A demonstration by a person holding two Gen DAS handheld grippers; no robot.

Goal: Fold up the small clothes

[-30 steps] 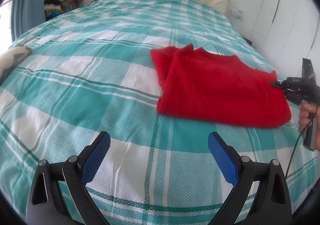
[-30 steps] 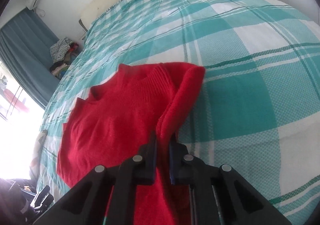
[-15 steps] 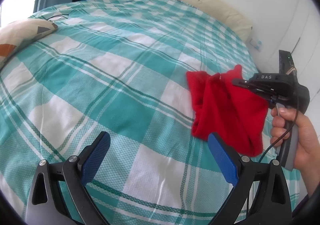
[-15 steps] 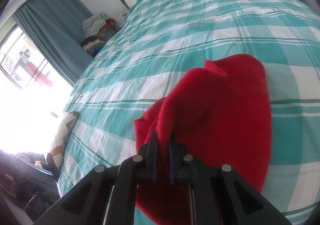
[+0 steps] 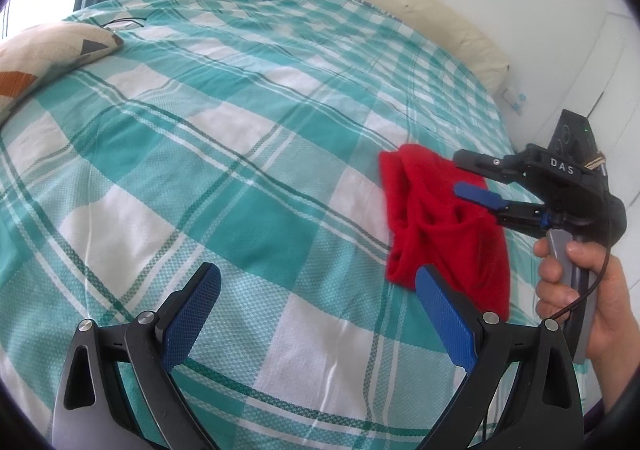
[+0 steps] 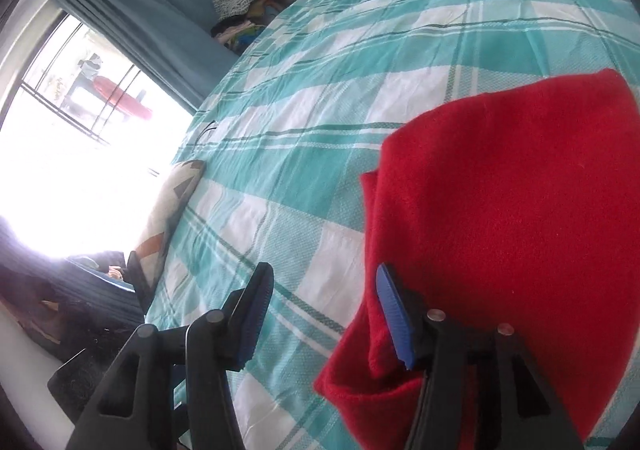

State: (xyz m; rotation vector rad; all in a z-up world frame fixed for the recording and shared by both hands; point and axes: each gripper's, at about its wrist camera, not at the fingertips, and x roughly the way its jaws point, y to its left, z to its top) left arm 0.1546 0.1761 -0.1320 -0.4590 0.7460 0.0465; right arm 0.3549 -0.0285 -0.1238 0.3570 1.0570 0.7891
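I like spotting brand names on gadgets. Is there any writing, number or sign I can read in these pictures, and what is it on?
"DAS": white capitals on the black body of the right gripper, seen in the left wrist view.
Wall plate beside the bed: blue marks, too small to read.
No print shows on the red sweater, the checked bedspread or the patterned cushion.
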